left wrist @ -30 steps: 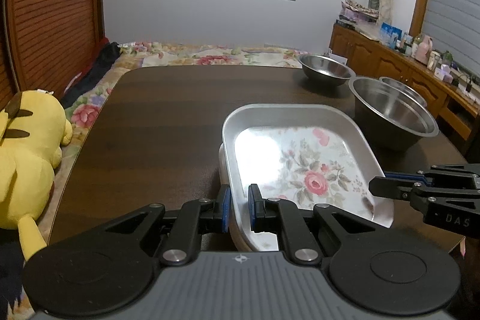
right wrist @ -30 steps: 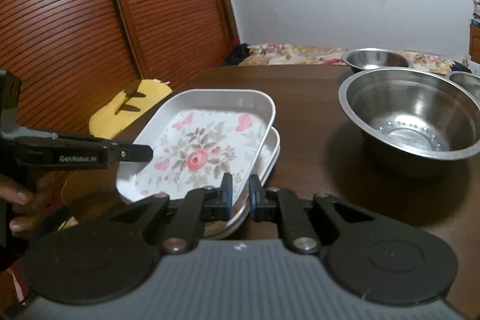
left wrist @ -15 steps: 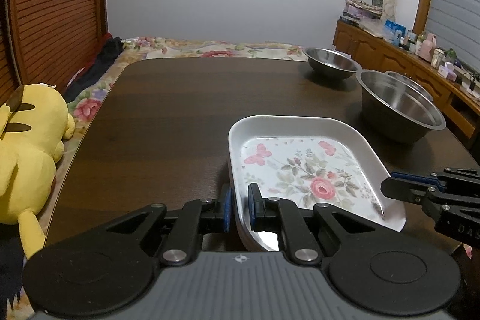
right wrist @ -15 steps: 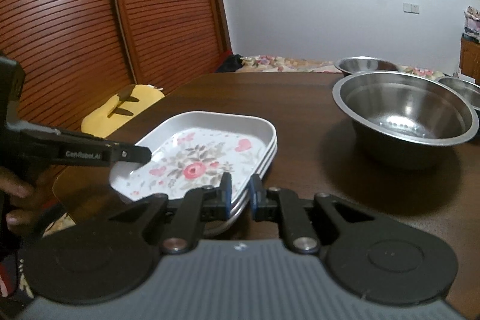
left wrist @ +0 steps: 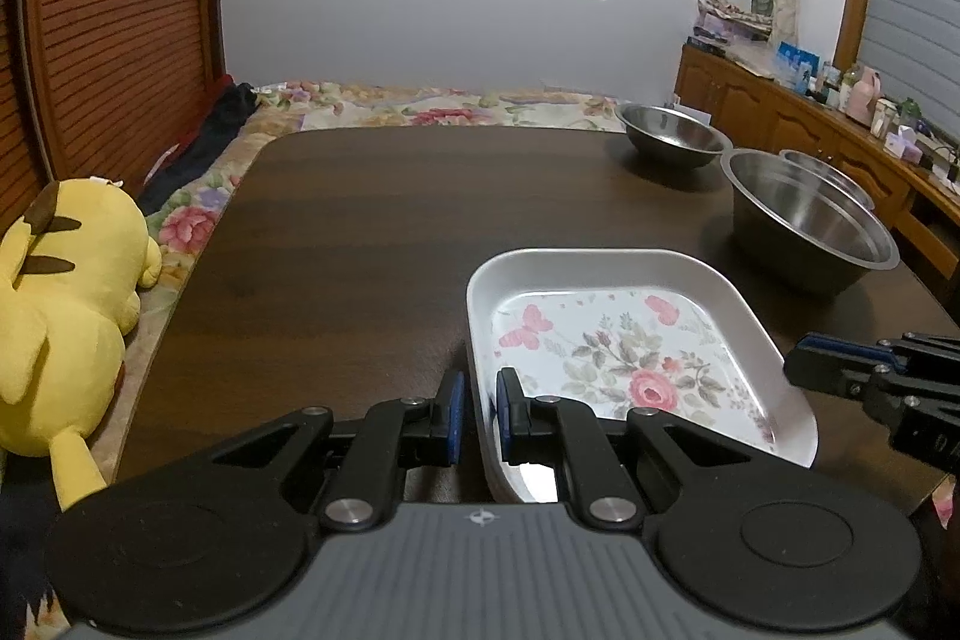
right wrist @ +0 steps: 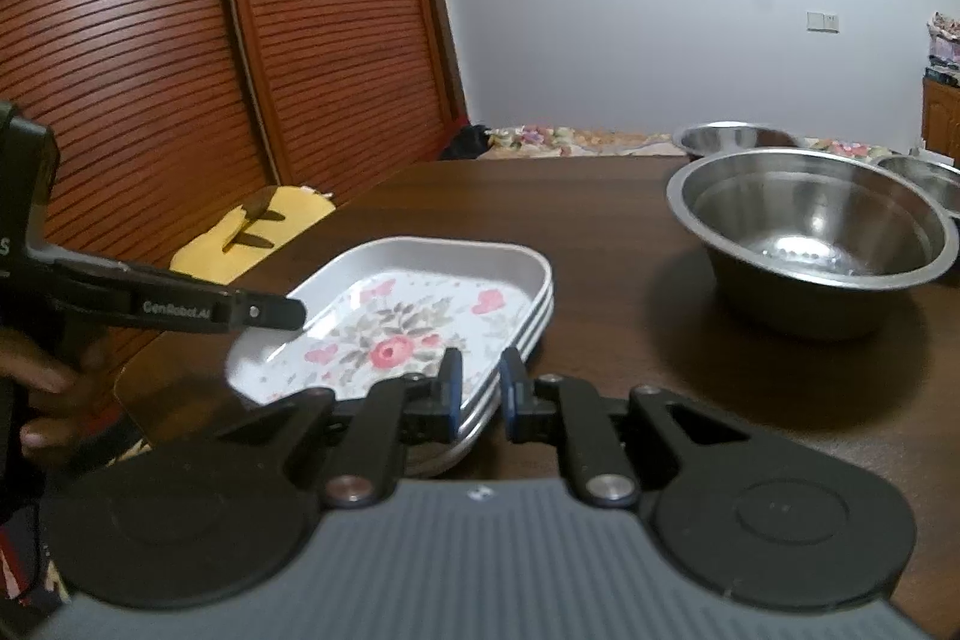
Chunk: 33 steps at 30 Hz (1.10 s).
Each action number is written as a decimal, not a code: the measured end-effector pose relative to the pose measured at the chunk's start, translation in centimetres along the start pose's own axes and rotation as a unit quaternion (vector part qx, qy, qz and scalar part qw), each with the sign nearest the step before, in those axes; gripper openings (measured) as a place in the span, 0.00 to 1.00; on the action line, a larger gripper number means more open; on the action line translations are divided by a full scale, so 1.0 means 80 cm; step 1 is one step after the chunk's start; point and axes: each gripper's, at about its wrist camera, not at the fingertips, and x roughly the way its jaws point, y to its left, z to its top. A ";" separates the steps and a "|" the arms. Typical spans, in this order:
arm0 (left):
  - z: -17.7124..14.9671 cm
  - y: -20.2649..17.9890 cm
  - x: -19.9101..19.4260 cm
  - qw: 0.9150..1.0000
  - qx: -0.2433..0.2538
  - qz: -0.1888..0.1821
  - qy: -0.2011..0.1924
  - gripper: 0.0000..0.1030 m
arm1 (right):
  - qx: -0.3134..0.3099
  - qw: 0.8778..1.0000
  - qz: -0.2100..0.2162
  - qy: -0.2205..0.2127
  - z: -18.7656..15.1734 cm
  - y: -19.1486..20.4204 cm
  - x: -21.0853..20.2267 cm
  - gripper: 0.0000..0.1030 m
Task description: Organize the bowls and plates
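Observation:
A white floral plate (left wrist: 630, 340) tops a stack of like plates (right wrist: 420, 316) on the dark table near its front edge. My left gripper (left wrist: 477, 415) straddles the stack's left rim with a small gap, jaws slightly apart. My right gripper (right wrist: 479, 394) straddles the stack's right rim, also slightly apart. A large steel bowl (left wrist: 804, 226) stands right of the plates and also shows in the right wrist view (right wrist: 810, 238). A smaller steel bowl (left wrist: 672, 142) stands at the far right. A third bowl (left wrist: 834, 172) sits behind the large one.
A yellow plush toy (left wrist: 60, 328) lies off the table's left edge. A floral bedspread (left wrist: 420, 106) lies beyond the far edge. A wooden cabinet (left wrist: 828, 130) with clutter runs along the right. The table's bare top (left wrist: 390, 232) stretches left of the plates.
The top plate was held tilted above the stack and has been lowered flat onto it. Both grippers' jaws have widened slightly off the rim.

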 end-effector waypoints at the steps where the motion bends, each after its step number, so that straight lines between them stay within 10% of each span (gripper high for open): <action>1: 0.001 0.000 -0.001 1.000 0.001 0.000 -0.002 0.12 | 0.001 1.000 -0.001 -0.002 0.001 -0.001 -0.001 0.14; 17: 0.042 -0.052 0.002 0.999 0.034 -0.028 -0.031 0.13 | 0.017 0.996 -0.044 -0.075 0.031 -0.059 -0.054 0.14; 28: 0.070 -0.123 0.036 0.994 0.066 -0.080 -0.046 0.39 | 0.021 0.982 -0.154 -0.106 0.041 -0.137 -0.071 0.15; 33: 0.081 -0.148 0.055 0.992 0.068 -0.094 -0.052 0.45 | 0.039 0.979 -0.178 -0.096 0.038 -0.166 -0.060 0.43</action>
